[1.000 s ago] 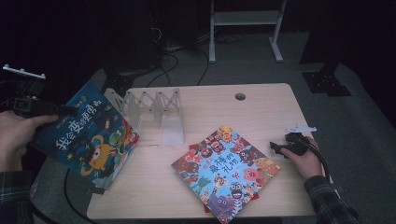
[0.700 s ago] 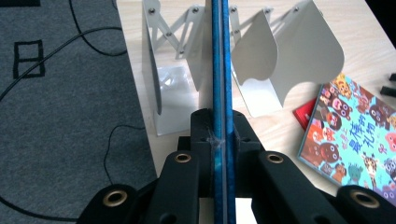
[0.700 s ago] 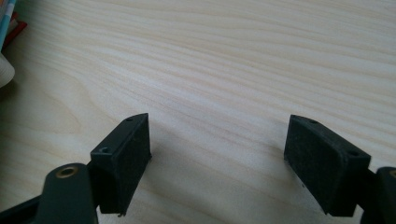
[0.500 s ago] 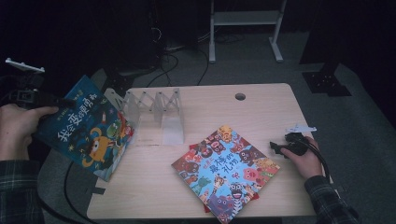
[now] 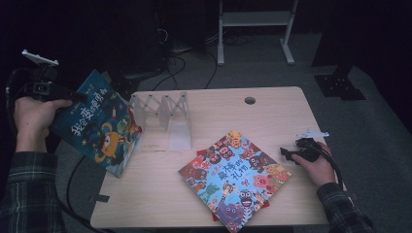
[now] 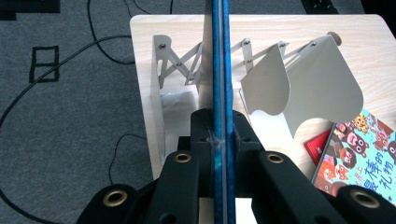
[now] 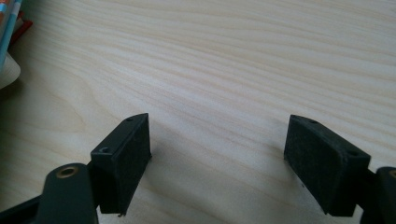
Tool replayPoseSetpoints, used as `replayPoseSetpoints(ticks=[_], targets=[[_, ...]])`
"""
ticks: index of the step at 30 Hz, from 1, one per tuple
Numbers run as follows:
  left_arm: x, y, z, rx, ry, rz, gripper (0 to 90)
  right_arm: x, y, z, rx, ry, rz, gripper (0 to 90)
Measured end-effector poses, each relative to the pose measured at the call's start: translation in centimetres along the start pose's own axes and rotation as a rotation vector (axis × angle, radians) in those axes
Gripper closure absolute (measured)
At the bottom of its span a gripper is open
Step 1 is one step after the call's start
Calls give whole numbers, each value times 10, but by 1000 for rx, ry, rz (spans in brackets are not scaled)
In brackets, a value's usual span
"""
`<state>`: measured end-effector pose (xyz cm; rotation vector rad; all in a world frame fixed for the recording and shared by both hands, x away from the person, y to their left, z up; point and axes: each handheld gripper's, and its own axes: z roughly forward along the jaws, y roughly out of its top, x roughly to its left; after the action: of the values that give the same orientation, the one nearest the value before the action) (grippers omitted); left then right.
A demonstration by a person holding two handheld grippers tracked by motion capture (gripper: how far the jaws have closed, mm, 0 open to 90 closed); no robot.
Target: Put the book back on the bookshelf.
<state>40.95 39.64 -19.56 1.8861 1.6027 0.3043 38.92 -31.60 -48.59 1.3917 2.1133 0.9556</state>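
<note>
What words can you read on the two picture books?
"我会变颜色" or close to it, in big yellow letters on the blue book held by the left tool; partly blurred.
"最棒的礼物" in white on the colourful book lying on the table.
The smaller print on both covers is too blurred to read.

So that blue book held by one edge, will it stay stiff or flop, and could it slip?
The blue book probably stays fairly stiff: its cover looks flat while hanging tilted from the left gripper. It may swing, since it's pinched at one edge. The glossy cover could slip, though the fingers look tight.
</note>
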Motion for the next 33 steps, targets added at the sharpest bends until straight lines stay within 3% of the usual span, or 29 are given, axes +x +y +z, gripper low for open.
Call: replayPoseSetpoints(ticks=[13, 23, 33], targets=[[2, 12, 23, -4, 28, -56, 825, 0, 0, 0, -1, 5, -8, 213], [3, 23, 30, 12, 76, -84, 825, 2, 1, 1, -2, 8, -7, 214], [8, 30, 36, 15, 91, -113, 822, 2, 0, 1, -3, 13, -14, 213]])
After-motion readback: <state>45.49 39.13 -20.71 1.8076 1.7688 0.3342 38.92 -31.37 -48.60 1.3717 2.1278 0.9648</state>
